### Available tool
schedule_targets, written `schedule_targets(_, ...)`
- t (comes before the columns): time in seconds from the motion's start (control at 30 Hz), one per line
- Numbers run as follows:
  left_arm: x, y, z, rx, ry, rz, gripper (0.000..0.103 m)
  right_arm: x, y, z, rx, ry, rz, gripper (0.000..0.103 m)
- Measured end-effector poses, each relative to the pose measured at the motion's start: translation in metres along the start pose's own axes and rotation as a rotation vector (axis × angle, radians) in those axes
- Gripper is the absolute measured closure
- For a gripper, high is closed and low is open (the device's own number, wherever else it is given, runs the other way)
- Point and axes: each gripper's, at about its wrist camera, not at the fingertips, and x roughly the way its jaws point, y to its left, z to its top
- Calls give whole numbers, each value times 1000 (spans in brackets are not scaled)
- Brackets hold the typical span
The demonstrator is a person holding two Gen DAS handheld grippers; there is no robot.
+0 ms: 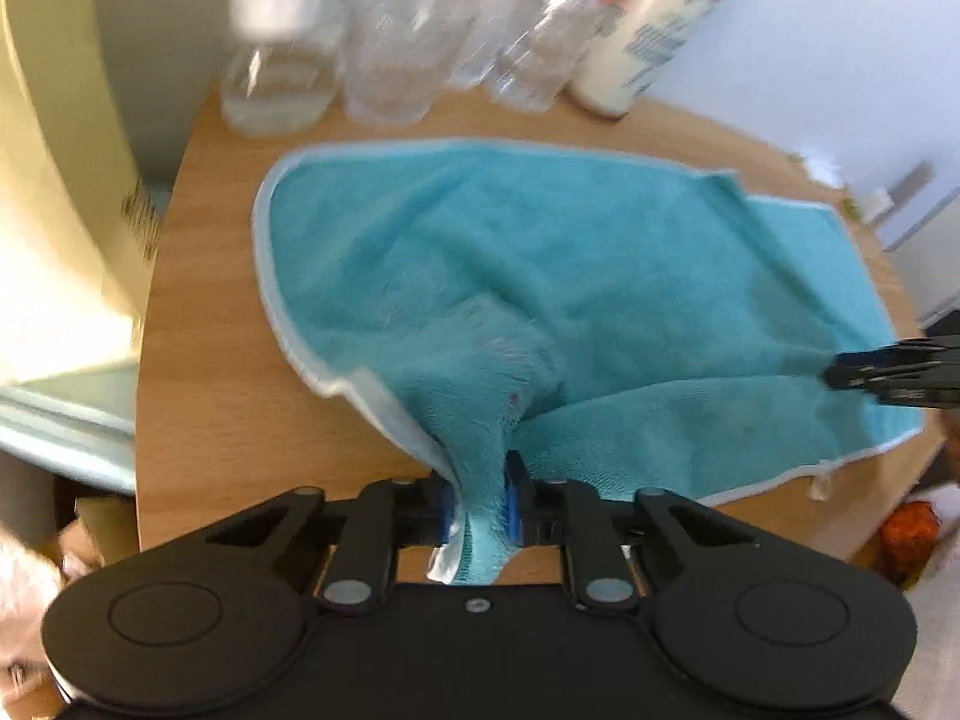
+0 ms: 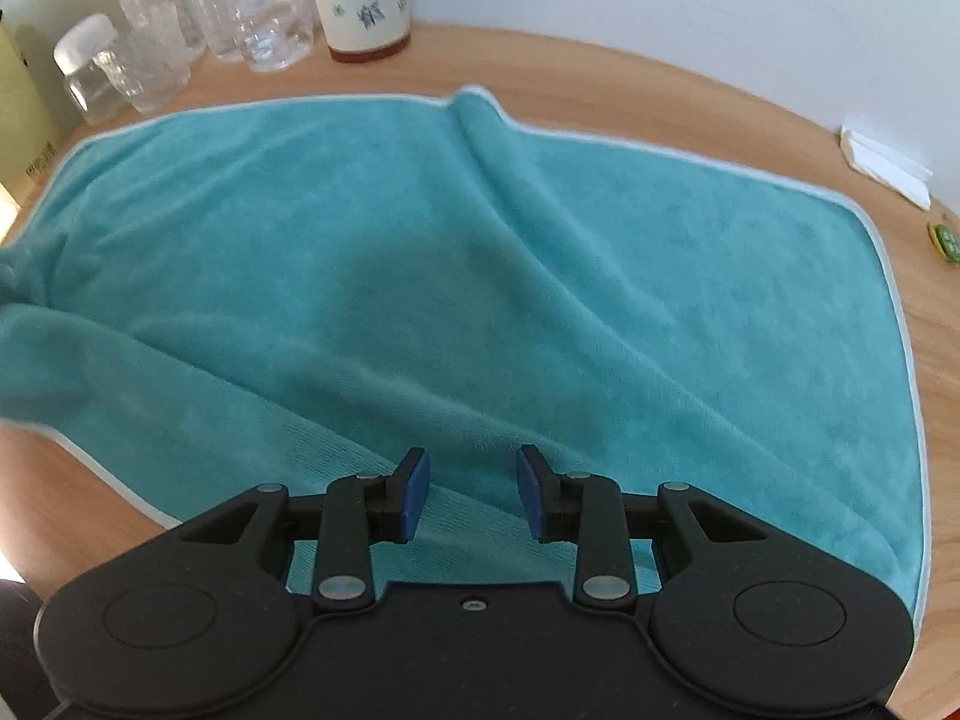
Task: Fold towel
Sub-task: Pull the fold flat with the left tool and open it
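One corner held: left gripper [image 1: 483, 507] fingers clamp the towel [image 2: 480, 276], spread on the table [image 2: 660, 84]. Right gripper [image 2: 473, 492] fingers gape empty over the near edge; pinch it, then lift both evenly.

Left wrist view, somewhat blurred, looks rightward across the tabletop [image 1: 198, 360]; right wrist view faces the wall, close above. Both share the towel [image 2: 480, 276] and bottles [image 2: 240, 6].
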Motion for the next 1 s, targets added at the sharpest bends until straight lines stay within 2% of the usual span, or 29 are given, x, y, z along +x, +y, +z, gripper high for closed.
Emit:
schedule_targets(0.13, -9, -2, 1, 6, 112, 13, 91, 2, -9, -2, 51, 3, -11, 50)
schedule_targets(0.17, -14, 1, 2, -19, 146, 6, 92, 3, -10, -1, 53, 7, -9, 50)
schedule_targets(0.27, -27, 7, 4, -49, 177, -44, 91, 4, -10, 2, 28, 21, -15, 49)
schedule_targets(0.37, -25, 10, 6, -31, 209, -5, 91, 6, -11, 2, 37, 27, -19, 46)
schedule_targets(0.4, -18, 12, 6, -30, 226, 32, 91, 7, -11, 2, 42, 26, -22, 45)
schedule_targets(0.47, -4, 16, 5, -33, 270, 59, 89, 8, -10, 1, 37, 24, -30, 40)
schedule_targets(0.57, 7, 20, 3, -36, 299, 97, 81, 9, -8, 2, 18, 37, -34, 40)
schedule_targets(0.63, 4, 23, 3, -42, 278, 117, 66, 9, -8, 3, -1, 47, -34, 40)
schedule_targets(0.77, -14, 34, 9, -71, 216, 113, 61, 6, -7, 4, -30, 56, -35, 40)
schedule_targets(0.83, -20, 41, 13, -77, 198, 107, 52, 2, -5, 4, -51, 48, -26, 40)
schedule_targets(0.87, -23, 44, 16, -76, 189, 109, 52, -1, -4, 4, -62, 43, -22, 40)
schedule_targets(0.93, -31, 52, 28, -91, 113, 152, 53, -2, -4, 5, -61, 43, -14, 40)
schedule_targets(1.0, -32, 50, 41, -58, 98, 115, 52, 1, -6, 5, -53, 60, -12, 40)
